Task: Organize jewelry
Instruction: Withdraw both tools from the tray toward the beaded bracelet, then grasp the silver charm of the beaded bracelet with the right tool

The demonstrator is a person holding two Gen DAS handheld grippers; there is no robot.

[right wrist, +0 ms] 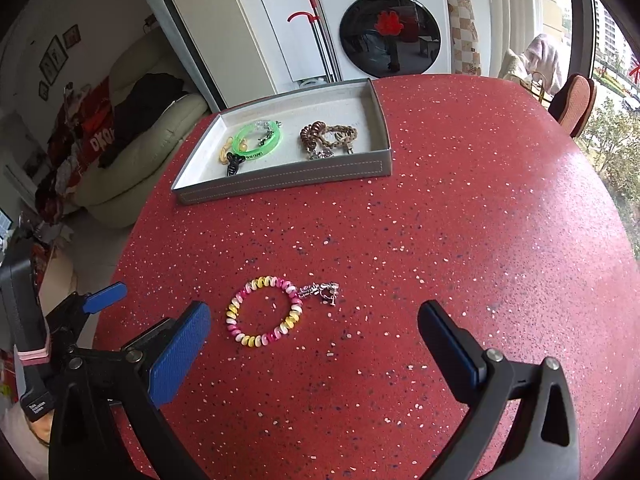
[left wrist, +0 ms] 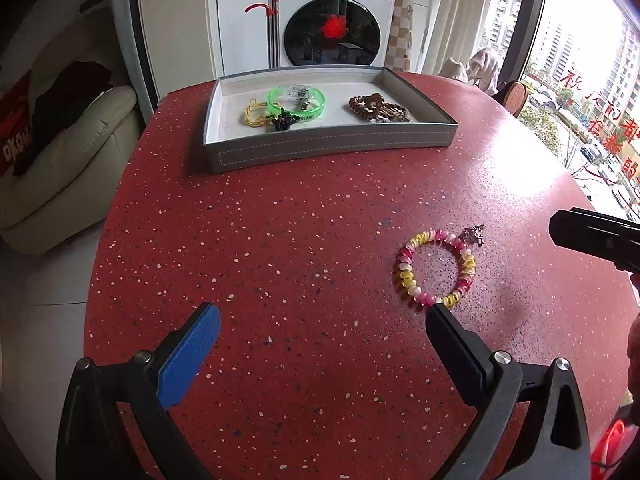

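A pink, yellow and white beaded bracelet [left wrist: 437,267] with a metal charm lies flat on the red table; it also shows in the right wrist view [right wrist: 265,312]. A grey tray [left wrist: 332,145] at the far side holds a green bangle [left wrist: 297,100], a yellow cord [left wrist: 254,114] and a brown braided piece [left wrist: 378,108]. The tray also shows in the right wrist view [right wrist: 288,178]. My left gripper [left wrist: 326,316] is open and empty, its right fingertip just short of the bracelet. My right gripper [right wrist: 316,316] is open and empty, with the bracelet just ahead between its fingers.
The red speckled table [left wrist: 300,240] is round, its edge curving off left and right. A washing machine [left wrist: 332,20] stands behind the tray. A cream sofa [left wrist: 68,152] with clothes is to the left. A window runs along the right.
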